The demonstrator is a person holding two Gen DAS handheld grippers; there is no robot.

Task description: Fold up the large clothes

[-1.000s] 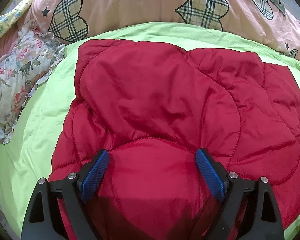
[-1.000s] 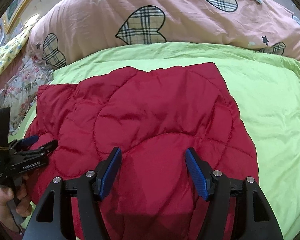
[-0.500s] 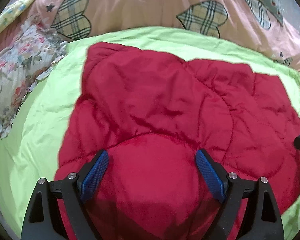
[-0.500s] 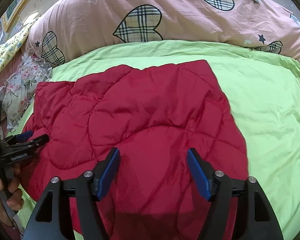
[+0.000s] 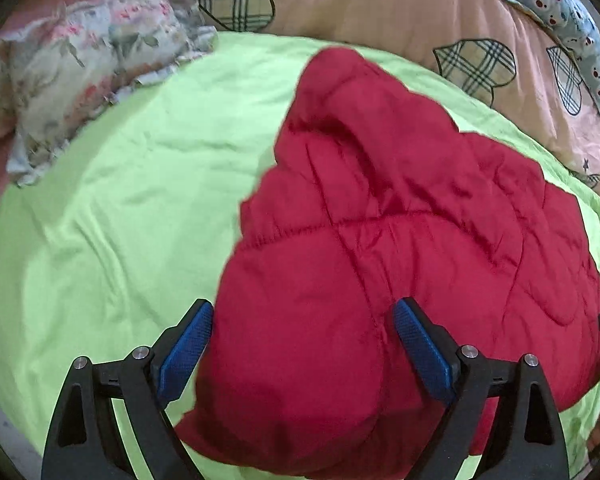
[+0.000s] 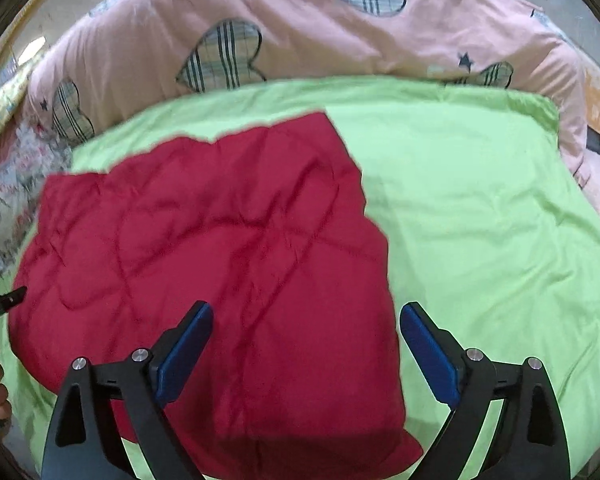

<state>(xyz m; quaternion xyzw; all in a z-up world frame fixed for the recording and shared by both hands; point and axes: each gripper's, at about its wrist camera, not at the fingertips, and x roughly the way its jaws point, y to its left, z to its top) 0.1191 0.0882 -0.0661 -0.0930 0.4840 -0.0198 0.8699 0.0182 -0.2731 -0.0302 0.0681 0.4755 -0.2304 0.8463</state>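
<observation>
A red quilted jacket (image 5: 400,264) lies folded into a puffy block on a lime green sheet (image 5: 112,216); it also shows in the right wrist view (image 6: 220,248). My left gripper (image 5: 302,344) is open and empty, hovering over the jacket's near left corner. My right gripper (image 6: 306,344) is open and empty over the jacket's near right edge. The tip of my left gripper (image 6: 4,302) shows at the left edge of the right wrist view, beside the jacket's left side.
A pink duvet with plaid hearts (image 6: 260,40) is bunched along the far side of the bed. A floral pillow (image 5: 88,64) lies at the far left. Bare green sheet (image 6: 480,220) extends right of the jacket.
Both grippers have drawn apart: the left view has swung left, showing more green sheet, and the right view has swung right. The jacket lies still. Both grippers stay open.
</observation>
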